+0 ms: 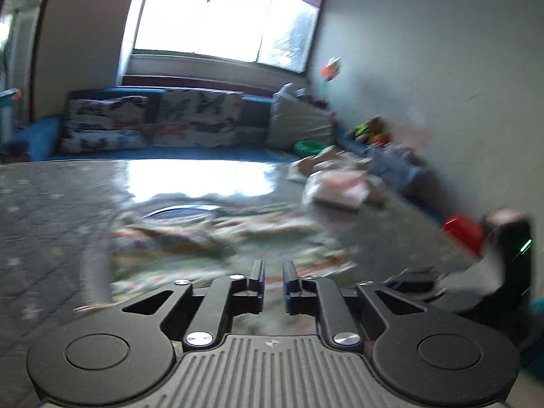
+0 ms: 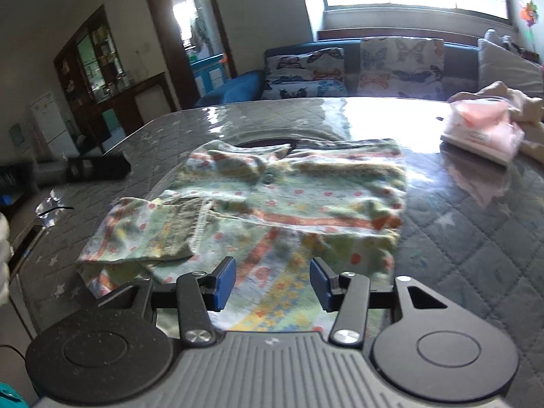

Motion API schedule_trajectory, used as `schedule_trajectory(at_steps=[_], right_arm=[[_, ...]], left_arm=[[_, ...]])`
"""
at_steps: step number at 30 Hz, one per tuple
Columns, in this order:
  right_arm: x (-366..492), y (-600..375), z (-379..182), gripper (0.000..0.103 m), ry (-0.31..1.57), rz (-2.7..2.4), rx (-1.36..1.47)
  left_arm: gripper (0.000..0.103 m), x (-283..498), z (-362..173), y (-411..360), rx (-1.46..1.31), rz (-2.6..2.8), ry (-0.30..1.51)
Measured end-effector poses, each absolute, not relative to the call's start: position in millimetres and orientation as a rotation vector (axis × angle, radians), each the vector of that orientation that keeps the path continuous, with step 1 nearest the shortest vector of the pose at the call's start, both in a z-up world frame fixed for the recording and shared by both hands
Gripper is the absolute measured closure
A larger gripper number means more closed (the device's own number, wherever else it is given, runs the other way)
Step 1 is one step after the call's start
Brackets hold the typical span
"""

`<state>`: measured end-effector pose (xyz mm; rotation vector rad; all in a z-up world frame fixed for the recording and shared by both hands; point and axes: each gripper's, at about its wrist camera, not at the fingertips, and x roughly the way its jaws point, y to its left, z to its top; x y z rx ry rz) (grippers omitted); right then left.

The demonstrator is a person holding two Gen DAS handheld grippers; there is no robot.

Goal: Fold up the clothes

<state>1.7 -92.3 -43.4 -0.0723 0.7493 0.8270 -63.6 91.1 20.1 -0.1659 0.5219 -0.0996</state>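
Left claw [image 1: 273, 273], jaws slightly apart and empty, hovers over blurred patterned garment [image 1: 217, 238].

The whole left wrist view is smeared by motion: the patterned garment [image 1: 217, 238] ahead of the left claw [image 1: 273, 280] is reduced to streaks, so its folds cannot be read. To that claw's right, a red object [image 1: 464, 234] and the dark device [image 1: 510, 255] beside it cannot be identified. In the right wrist view, the garment's near edge [image 2: 272, 306] is hidden behind the right claw [image 2: 273, 284], and the pale cloth pile [image 2: 499, 102] at far right is cut by the frame edge.
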Motion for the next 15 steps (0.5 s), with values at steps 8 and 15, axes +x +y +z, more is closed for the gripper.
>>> schedule_trajectory(at_steps=[8,15], right_arm=[[0,-37,-40,0.059,0.765,0.974,-0.119],[11,6,-55,0.062,0.835,0.992,-0.146]], left_arm=[[0.068,-97,-6,135,-0.142,0.086,0.598],[0.056,-122,-18,151,-0.171,0.15,0.623]])
